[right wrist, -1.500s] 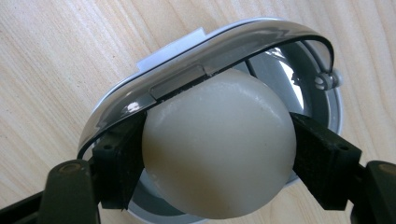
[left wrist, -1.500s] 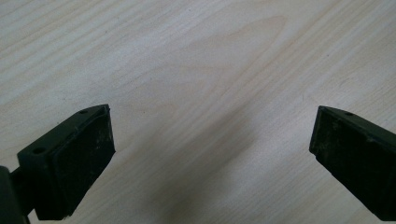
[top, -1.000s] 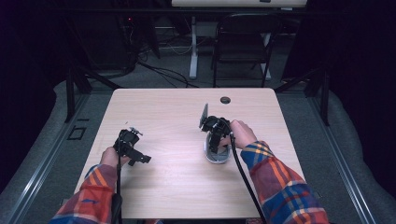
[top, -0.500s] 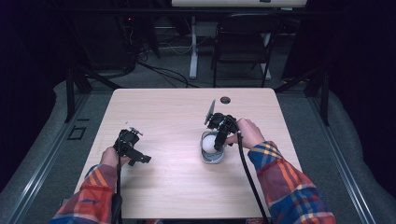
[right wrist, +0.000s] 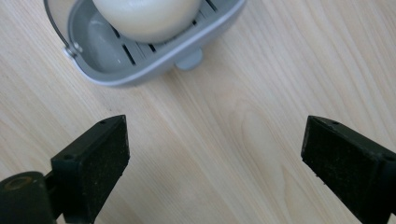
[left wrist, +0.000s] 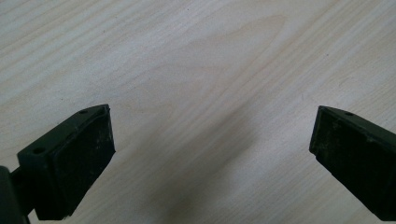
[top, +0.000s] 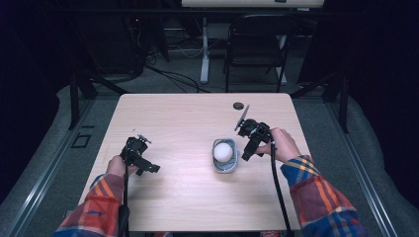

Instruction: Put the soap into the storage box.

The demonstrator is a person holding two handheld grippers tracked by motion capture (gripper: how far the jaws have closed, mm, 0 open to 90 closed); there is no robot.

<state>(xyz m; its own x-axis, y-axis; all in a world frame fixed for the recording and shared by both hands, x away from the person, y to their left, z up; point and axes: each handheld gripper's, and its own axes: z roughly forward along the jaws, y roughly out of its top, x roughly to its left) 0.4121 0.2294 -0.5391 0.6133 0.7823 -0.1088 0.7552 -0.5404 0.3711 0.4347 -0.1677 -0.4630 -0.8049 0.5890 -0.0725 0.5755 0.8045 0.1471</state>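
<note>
- A second ago the right tool (top: 245, 154) stood directly over the grey dish (top: 226, 164); it has since drawn back to the right and now sits just beside the dish, clear of it.
- Its jaws are spread wide with nothing between them, over bare wood.
- The left tool (top: 148, 167) has kept its place near the left edge of the desk (top: 188, 123), jaws likewise wide apart and empty.
- The dish rests right of the desk's centre: smooth grey plastic, rounded, with a slotted floor and a thin wire handle (right wrist: 56, 28).
- A smooth, glossy white ball (top: 224, 151) lies inside it.
- The desk is pale wood with fine grain; a small dark round grommet (top: 238, 105) sits near its far edge.
</note>
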